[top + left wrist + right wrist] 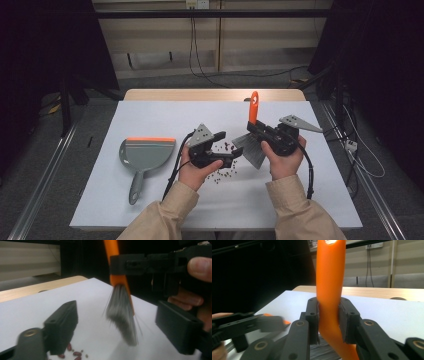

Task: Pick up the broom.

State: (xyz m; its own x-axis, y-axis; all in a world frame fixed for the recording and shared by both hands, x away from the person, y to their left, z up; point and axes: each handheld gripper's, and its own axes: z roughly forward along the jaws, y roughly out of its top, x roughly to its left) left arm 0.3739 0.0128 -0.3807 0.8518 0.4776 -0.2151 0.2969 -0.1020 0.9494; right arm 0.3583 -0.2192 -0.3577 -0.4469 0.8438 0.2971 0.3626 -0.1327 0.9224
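On the white table top (150, 210) the person held a gripper in each hand. The right gripper (329, 320) was clamped on the orange handle of a small brush (253, 131); in the right gripper view both black pads pressed against the handle from either side, and the handle rose upright between them. In the high view the right gripper (272, 136) sat in the person's right hand (284, 160) near the middle of the table, with the brush's grey bristles fanned downward and toward the left, their tips just above or at the table surface; whether they touched it could not be told. The left gripper (220, 147), held in the left hand (197, 172), lay just beside the bristles, its jaws apart with nothing between the pads. In the left gripper view the bristles (122, 315) hung in the gap ahead of those two jaws, blurred, well clear of either pad. A scatter of small dark red beans (222, 160) lay on the table around and under the left gripper, a few showing at the bottom of the left gripper view as beans (75, 353). A grey dustpan (145, 155) with an orange front edge lay flat toward the left side of the table, well apart from both grippers, its handle pointing toward the person.
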